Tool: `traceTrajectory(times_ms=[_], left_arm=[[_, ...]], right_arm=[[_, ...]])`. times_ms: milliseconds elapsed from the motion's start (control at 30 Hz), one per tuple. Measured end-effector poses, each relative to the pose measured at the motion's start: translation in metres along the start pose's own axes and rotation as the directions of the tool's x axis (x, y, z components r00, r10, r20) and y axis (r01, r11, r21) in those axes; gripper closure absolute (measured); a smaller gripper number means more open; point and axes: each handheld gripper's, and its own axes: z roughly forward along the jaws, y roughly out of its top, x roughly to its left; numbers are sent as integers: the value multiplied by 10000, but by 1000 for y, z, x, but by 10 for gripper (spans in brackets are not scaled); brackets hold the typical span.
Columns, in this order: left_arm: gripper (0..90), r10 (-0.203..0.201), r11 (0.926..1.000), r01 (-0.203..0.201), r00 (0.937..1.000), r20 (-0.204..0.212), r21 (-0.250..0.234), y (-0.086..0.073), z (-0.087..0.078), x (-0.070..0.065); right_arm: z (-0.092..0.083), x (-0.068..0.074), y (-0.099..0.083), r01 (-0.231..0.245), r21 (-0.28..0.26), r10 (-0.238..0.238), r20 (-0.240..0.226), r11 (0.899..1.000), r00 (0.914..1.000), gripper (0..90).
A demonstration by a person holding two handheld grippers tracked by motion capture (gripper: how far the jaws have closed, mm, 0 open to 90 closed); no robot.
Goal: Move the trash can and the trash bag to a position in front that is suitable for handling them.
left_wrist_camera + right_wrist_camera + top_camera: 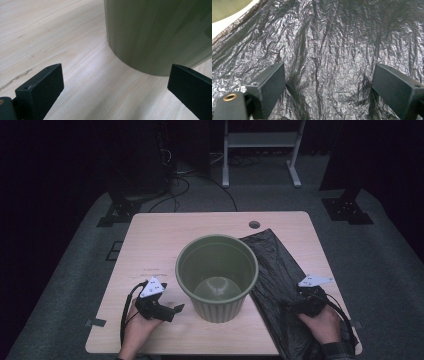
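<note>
A green ribbed bin (217,278) stands upright near the middle of the light wooden tabletop (150,245), and from the high view its inside looks bare down to the pale round floor. Just to its right a crinkled black plastic bag (280,285) lies flat, its near end running off the tabletop's front edge and out of the picture. The left hand-held gripper (172,311) rests low on the tabletop just beside the bin's wall, jaws wide apart and holding nothing; in the left gripper view the bin (160,35) rises between them, cut off at the top. The right hand-held gripper (296,304) sits over the bag, jaws likewise spread; whether they touch the wrinkled plastic (329,50) is hard to tell.
</note>
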Motion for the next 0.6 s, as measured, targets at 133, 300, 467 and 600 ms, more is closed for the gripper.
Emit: traceTrajectory(times_ms=[133, 300, 467, 600], left_arm=[[0, 132, 9997, -131, 9999, -60, 182, -4, 5, -1], [0, 46, 9992, -45, 10000, -27, 393, -9, 9, 0], [0, -20, 9982, 23, 10000, -54, 599, -13, 13, 3], [0, 12, 9962, 3, 9998, -180, 876, -16, 15, 5]], right_arm=[[0, 0, 0, 0, 0, 0, 1, 10000, 10000, 105], [0, 0, 0, -2, 0, 2, 0, 10000, 10000, 105], [0, 0, 0, -1, 0, 1, 1, 10000, 10000, 105], [0, 0, 0, -2, 1, 2, 1, 10000, 10000, 105]])
